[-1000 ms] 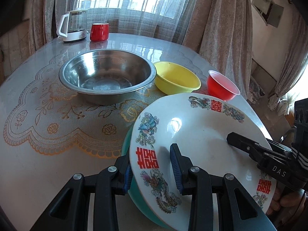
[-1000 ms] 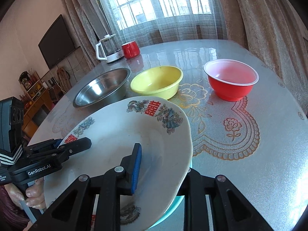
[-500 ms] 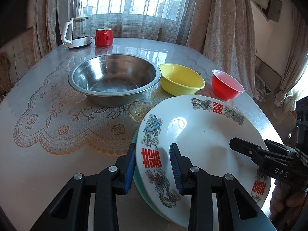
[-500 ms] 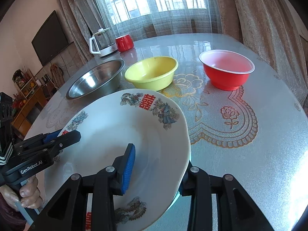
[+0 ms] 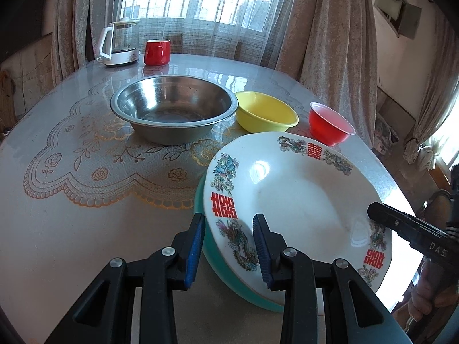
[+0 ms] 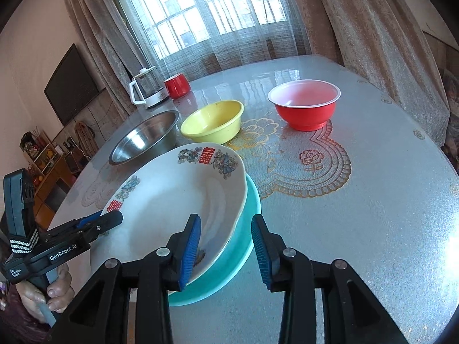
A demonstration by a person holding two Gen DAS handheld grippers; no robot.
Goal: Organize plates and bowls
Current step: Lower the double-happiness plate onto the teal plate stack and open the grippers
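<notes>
We are holding the white ceramic plate with red characters and dragon prints (image 5: 292, 200) stacked on a teal plate (image 6: 243, 223) at the near edge of the glossy lace-patterned bench (image 5: 71, 206). Our left gripper (image 5: 228, 246) is clamping the stack's left rim. Our right gripper (image 6: 226, 253) is straddling the right rim, its fingers (image 6: 190, 246) having just been closing, the right pad standing clear. Farther off, a steel bowl (image 5: 175, 109), yellow plastic bowl (image 5: 266, 111) and red plastic bowl (image 5: 330, 124) are sitting in a row.

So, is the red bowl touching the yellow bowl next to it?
Apart. The right wrist view shows a strip of bare tablecloth between the red bowl and the yellow bowl.
</notes>
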